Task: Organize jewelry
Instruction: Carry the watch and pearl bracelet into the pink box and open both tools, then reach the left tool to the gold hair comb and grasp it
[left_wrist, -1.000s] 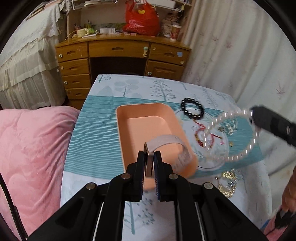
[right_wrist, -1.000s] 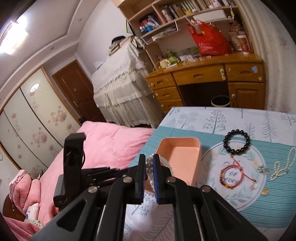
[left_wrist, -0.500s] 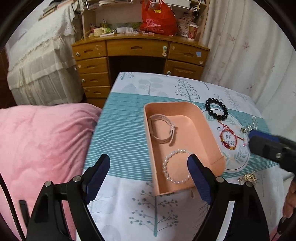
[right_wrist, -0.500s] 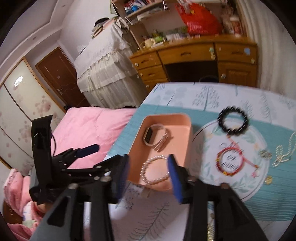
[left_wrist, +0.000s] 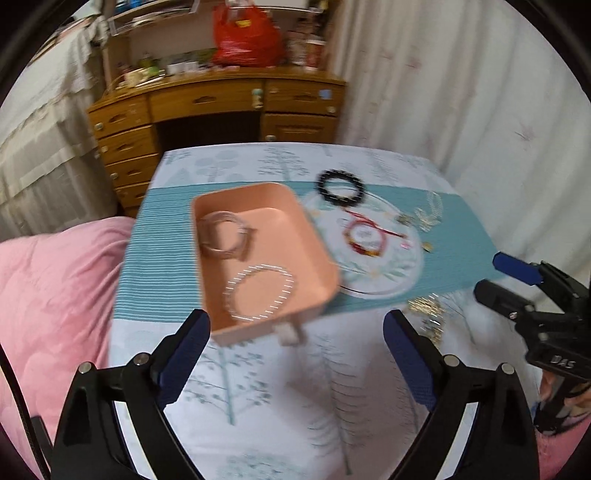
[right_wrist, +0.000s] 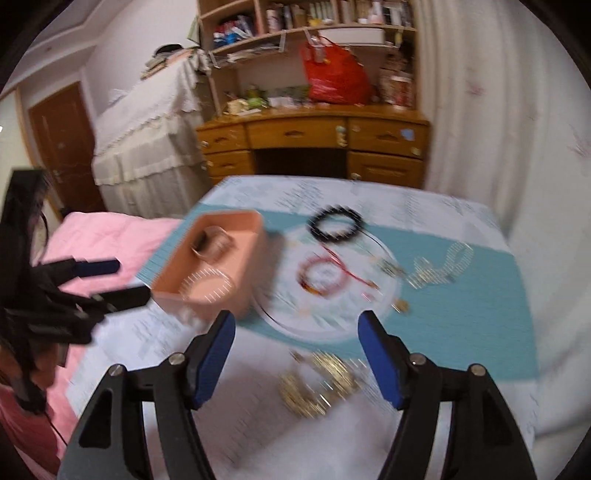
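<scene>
Inside the peach tray (left_wrist: 312, 236) lie the watch (left_wrist: 225, 236) and pearl bracelet (left_wrist: 258, 291) (two done), while right of it black beads (left_wrist: 340, 184), red bracelet (left_wrist: 365, 236) and gold chains (right_wrist: 317, 384) wait, both the left gripper (left_wrist: 295, 354) and right gripper (right_wrist: 295, 354) empty, jaws opening.

Near edge of worktop (left_wrist: 280, 417) lies bare: open cloth below the peach tray (left_wrist: 317, 236), room for approach from the front. Tray walls stand up along the left half; watch strap (left_wrist: 225, 236) and pearl bracelet (left_wrist: 258, 291) occupy its floor. Right of tray, black bead bracelet (right_wrist: 334, 223), red cord bracelet (right_wrist: 323, 277) and pearl necklace (right_wrist: 439, 267) lie close together. Gold chain heap (right_wrist: 317, 386) sits directly before the right tool (right_wrist: 297, 354). Pink bedding (left_wrist: 51, 295) butts the left edge; curtain (left_wrist: 461, 92) crowds the right.
</scene>
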